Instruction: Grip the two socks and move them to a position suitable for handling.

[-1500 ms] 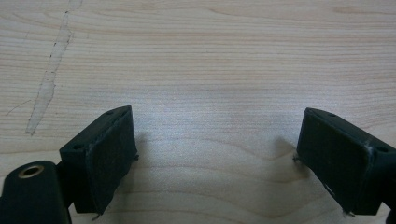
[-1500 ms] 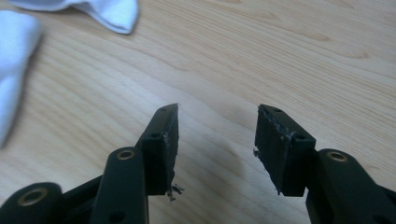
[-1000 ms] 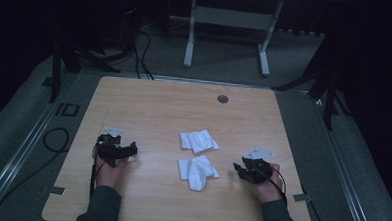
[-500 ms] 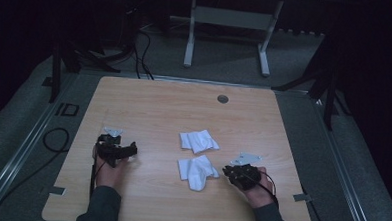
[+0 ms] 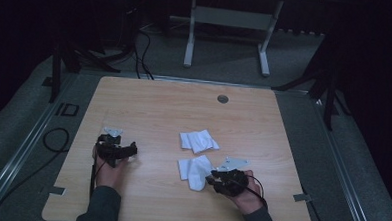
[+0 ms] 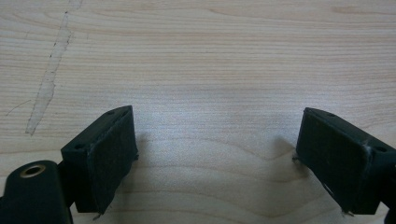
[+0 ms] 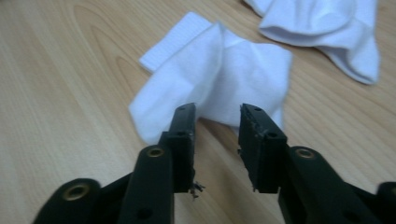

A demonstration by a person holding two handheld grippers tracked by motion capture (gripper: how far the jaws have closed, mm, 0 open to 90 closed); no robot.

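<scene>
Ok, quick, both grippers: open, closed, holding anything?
Left gripper: open wide, nothing held.
Right gripper: open, just been opening; fingers at the near white sock's edge, not gripping.

Two white socks on the tabletop

The nearer sock point(image 5: 195, 170) lies crumpled and partly folded on the light wooden tabletop point(image 5: 174, 114), its ribbed cuff point(image 7: 175, 39) flat at one end and a fold of its body standing up in a soft peak. The farther sock point(image 5: 198, 140), also white and loosely bunched, lies just beyond the nearer sock, close beside it, a narrow strip of wood showing between them.
</scene>
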